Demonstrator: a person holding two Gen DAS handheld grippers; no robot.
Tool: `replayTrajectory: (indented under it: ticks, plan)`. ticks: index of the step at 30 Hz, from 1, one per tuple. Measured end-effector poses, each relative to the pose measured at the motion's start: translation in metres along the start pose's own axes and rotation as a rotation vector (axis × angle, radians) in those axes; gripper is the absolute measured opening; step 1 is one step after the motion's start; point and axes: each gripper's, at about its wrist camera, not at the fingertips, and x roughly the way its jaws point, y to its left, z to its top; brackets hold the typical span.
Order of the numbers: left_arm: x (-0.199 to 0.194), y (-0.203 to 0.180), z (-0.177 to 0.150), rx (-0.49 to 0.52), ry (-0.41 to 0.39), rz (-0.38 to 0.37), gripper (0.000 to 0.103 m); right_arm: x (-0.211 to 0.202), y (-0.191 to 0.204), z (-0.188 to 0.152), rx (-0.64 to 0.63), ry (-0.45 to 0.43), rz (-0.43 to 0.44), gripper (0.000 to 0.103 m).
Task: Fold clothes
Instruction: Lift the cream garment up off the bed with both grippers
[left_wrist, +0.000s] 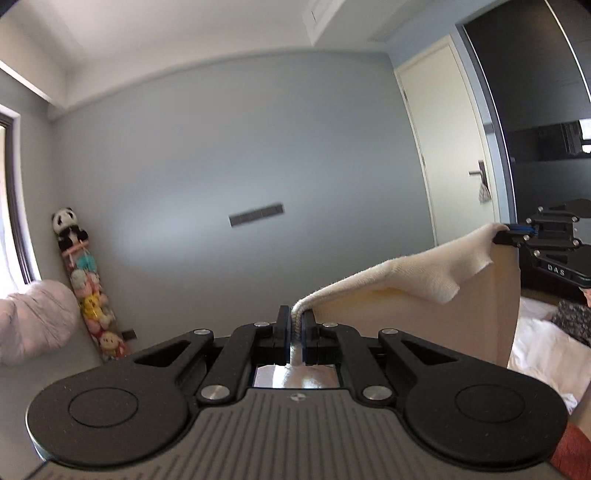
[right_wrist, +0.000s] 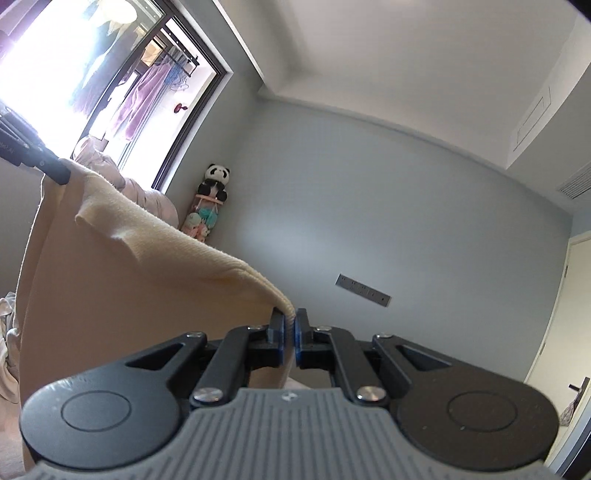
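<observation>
A cream-coloured garment (left_wrist: 417, 280) hangs in the air, stretched between both grippers. My left gripper (left_wrist: 295, 317) is shut on one corner of its top edge, the fabric bunched between the pads. My right gripper (right_wrist: 290, 319) is shut on the other corner. In the left wrist view the right gripper (left_wrist: 508, 236) shows at the far right, pinching the cloth. In the right wrist view the left gripper (right_wrist: 61, 173) shows at the upper left, gripping the garment (right_wrist: 122, 280), which drapes down below the view. Both grippers point about level at the wall.
A grey wall (left_wrist: 221, 155) faces both grippers. A panda toy with a column of plush toys (left_wrist: 86, 280) stands in the corner. A pink quilt (left_wrist: 33, 317) lies left, white bedding (left_wrist: 543, 350) right. A white door (left_wrist: 447, 147) and a bright window (right_wrist: 85, 74) flank the room.
</observation>
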Motion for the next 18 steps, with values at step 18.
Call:
replayTrajectory:
  ticks: [18]
  plan:
    - [0.004,-0.007,-0.019,0.040,0.014,-0.031,0.003,-0.035,0.015,0.011,-0.074,-0.023,-0.045,0.007]
